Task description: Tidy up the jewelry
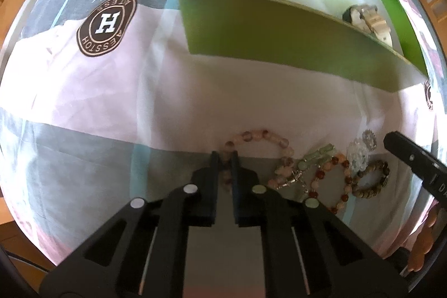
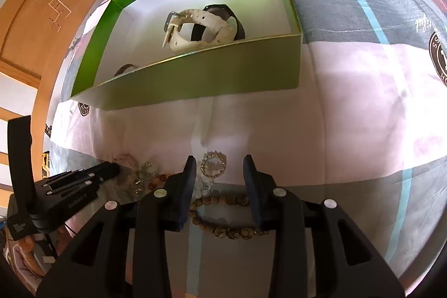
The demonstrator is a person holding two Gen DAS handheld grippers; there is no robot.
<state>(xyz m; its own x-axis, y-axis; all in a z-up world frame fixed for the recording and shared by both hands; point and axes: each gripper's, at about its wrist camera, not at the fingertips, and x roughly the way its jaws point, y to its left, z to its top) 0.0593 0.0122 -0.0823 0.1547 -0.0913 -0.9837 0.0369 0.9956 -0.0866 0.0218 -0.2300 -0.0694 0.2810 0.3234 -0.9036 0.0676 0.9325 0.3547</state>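
**Grippers Work a Heap of Bracelets by the Green Box**

We see the left gripper (image 1: 224, 155) low, pinching the pink bead bracelet (image 1: 258, 136) before the green box (image 2: 195, 74). The right gripper (image 2: 219, 166), spread wide, straddles the brown bead bracelet (image 2: 223, 231) on the bed sheet (image 2: 349, 88).

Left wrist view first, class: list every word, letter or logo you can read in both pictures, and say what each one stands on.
"H": centre of the brown badge printed on the bedsheet, seen upside down.
"HOSS…" and "…ESS": ring lettering around that badge; the rest is unclear.
Cursive word above the badge: illegible.
"D…": white print on the right tool, cut off.
White print on the left tool: too blurred.
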